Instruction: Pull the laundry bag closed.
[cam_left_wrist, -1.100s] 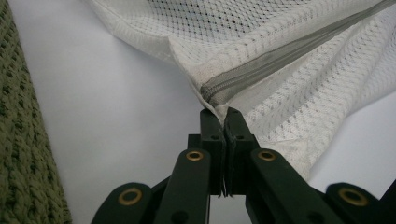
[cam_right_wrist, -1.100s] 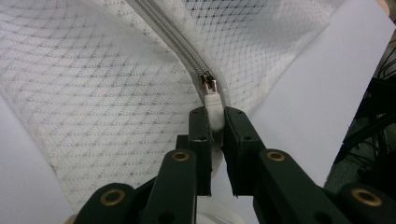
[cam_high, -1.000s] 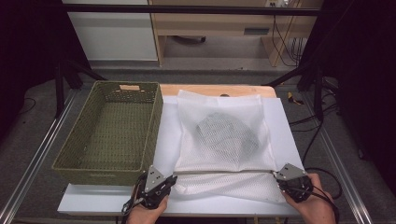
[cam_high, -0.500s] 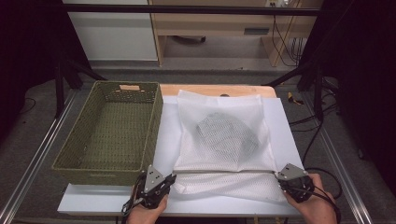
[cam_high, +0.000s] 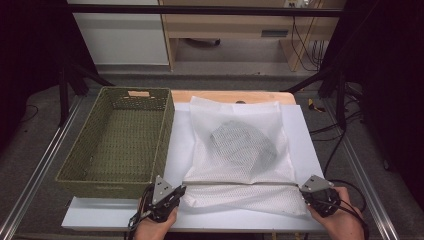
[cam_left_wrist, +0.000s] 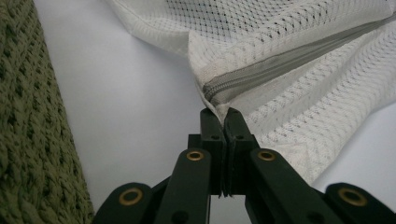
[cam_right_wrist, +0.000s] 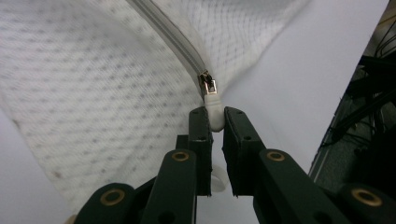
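Observation:
A white mesh laundry bag (cam_high: 240, 150) lies flat on the white table top (cam_high: 305, 135), with a dark garment (cam_high: 242, 145) showing through the mesh. Its grey zipper (cam_left_wrist: 280, 60) runs along the near edge. My left gripper (cam_high: 176, 191) is shut on the bag's near left corner (cam_left_wrist: 212, 105), at the zipper's end. My right gripper (cam_high: 304, 190) is shut on the near right corner, pinching the white tab (cam_right_wrist: 214, 112) just below the metal zipper pull (cam_right_wrist: 208, 84). The near flap of mesh (cam_high: 245, 197) is stretched between the two grippers.
A green woven basket (cam_high: 120, 142) stands empty on the left, its wall (cam_left_wrist: 32, 140) close beside my left gripper. Metal rails (cam_high: 30, 185) run along both table sides. Cables (cam_high: 325, 130) hang off the right edge. A wooden board (cam_high: 230, 96) shows at the table's far end.

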